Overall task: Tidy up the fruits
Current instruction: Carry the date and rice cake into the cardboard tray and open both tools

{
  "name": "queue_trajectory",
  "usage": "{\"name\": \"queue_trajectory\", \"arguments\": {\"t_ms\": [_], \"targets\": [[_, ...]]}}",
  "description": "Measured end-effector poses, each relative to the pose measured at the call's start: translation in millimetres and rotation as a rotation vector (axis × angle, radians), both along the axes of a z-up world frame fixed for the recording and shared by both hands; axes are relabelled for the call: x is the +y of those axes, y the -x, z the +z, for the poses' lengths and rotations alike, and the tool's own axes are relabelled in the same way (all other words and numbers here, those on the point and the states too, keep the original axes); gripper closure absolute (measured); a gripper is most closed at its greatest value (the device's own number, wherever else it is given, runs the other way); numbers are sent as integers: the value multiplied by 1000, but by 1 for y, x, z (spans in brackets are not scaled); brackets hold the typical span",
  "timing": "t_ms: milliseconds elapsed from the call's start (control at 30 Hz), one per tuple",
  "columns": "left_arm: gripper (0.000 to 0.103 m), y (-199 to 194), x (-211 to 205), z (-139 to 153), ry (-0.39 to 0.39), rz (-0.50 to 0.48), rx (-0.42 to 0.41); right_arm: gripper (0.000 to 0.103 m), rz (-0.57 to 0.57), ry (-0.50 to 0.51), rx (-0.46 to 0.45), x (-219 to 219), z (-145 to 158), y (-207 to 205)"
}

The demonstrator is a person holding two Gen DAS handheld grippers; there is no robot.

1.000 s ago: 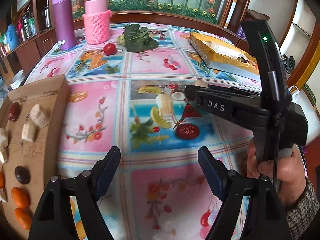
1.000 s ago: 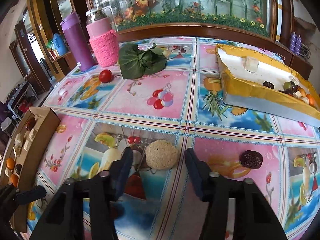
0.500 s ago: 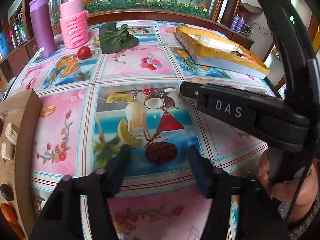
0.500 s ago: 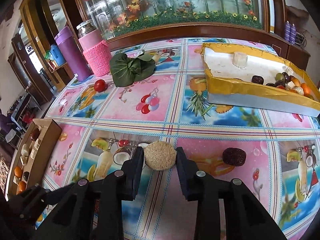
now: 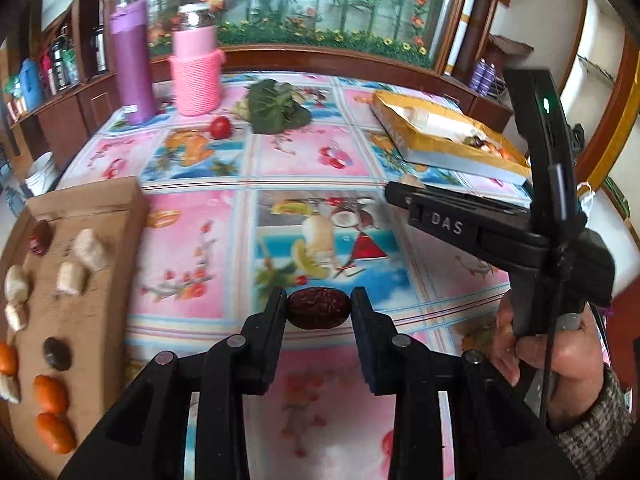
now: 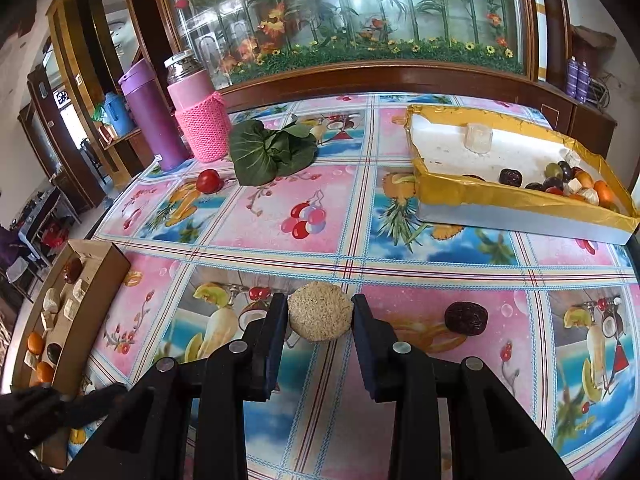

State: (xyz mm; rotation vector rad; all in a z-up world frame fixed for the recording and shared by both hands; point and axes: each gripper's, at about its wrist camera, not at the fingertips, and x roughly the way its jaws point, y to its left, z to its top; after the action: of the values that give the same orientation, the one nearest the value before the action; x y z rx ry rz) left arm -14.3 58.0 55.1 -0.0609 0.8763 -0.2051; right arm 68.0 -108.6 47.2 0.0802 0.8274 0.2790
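My left gripper point(image 5: 319, 308) is shut on a wrinkled dark red date point(image 5: 319, 307), held just above the tablecloth. My right gripper point(image 6: 320, 312) is shut on a round tan rough fruit point(image 6: 320, 311). A second dark date point(image 6: 466, 317) lies on the cloth to its right. A brown cardboard tray point(image 5: 100, 280) at the left holds dates, pale pieces and small oranges; it also shows in the right wrist view point(image 6: 100, 280). A gold-rimmed tray point(image 6: 500, 196) at the back right holds mixed fruits. The right gripper's body point(image 5: 480, 232) crosses the left wrist view.
A purple flask point(image 6: 152, 120) and a pink knit-covered jar point(image 6: 198, 120) stand at the back left. A red tomato point(image 6: 209, 181) and a green leafy bunch point(image 6: 272, 152) lie near them. The table has a fruit-print cloth point(image 6: 360, 220) and a wooden cabinet behind.
Both grippers have closed: the left one moved forward and took hold of the dark red date, the right one shut on the tan round fruit. The left view has swung back toward the cardboard tray.
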Motion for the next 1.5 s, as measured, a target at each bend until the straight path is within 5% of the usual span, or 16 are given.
{"name": "queue_trajectory", "arguments": {"t_ms": [367,667,967,1333,1433,1500], "targets": [[71,70,149,31,27,292,-70,68,36,-26,-47,32,24,44],[71,118,253,13,74,507,-50,68,286,-77,-54,130,57,124],[71,122,281,-6,40,529,-15,68,566,39,-31,253,35,189],[71,111,285,-17,63,491,-15,67,655,93,83,295,0,191],[71,110,287,-17,81,492,-17,67,662,131,45,306,-2,186],[71,110,287,-17,81,492,-16,68,600,231,-94,314,4,184]]}}
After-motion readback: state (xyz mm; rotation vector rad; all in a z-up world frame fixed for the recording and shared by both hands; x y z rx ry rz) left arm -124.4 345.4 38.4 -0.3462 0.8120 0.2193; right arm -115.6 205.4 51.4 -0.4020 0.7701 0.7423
